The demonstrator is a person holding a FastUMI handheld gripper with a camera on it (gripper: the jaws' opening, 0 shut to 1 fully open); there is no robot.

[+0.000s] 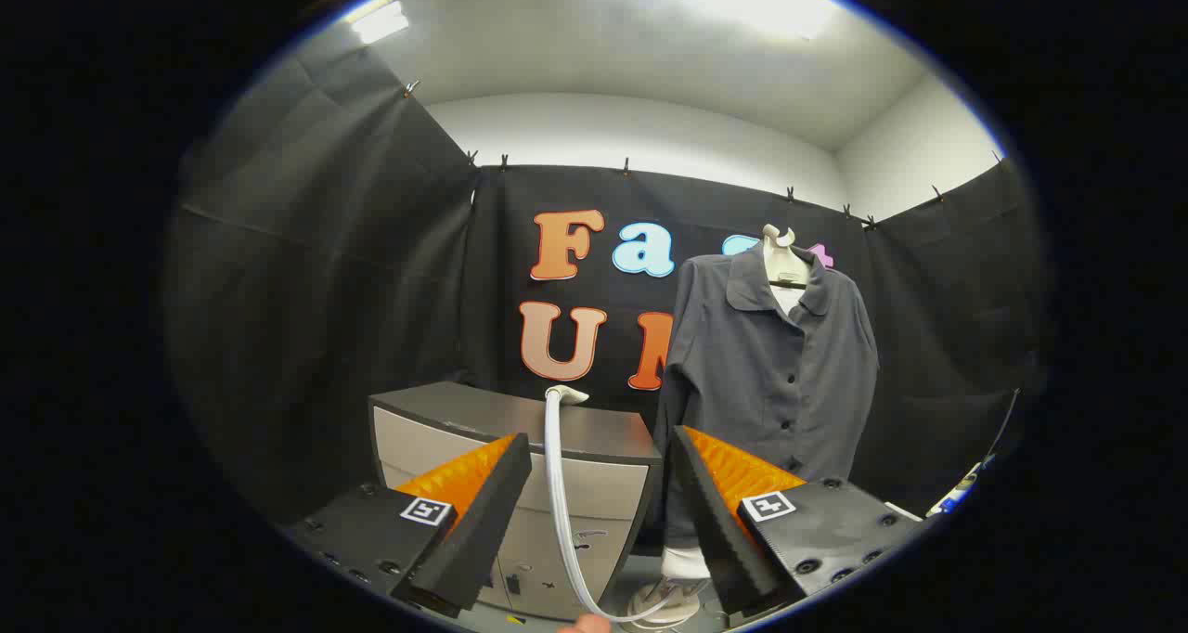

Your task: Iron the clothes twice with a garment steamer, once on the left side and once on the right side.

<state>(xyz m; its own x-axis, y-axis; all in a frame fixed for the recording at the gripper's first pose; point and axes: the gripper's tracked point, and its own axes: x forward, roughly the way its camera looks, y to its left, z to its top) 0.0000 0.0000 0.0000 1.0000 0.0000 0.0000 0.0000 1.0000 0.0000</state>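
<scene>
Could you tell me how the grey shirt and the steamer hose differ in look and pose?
The grey buttoned shirt hangs broad and dark on a white mannequin form; the white steamer hose is thin, pale and curves down off the grey cabinet. Both lie beyond the open gripper.

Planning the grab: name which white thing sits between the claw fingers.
The white steamer hose, curving down from the grey cabinet between the open, empty claw; the white mannequin neck stands beyond, inside the grey shirt.
</scene>
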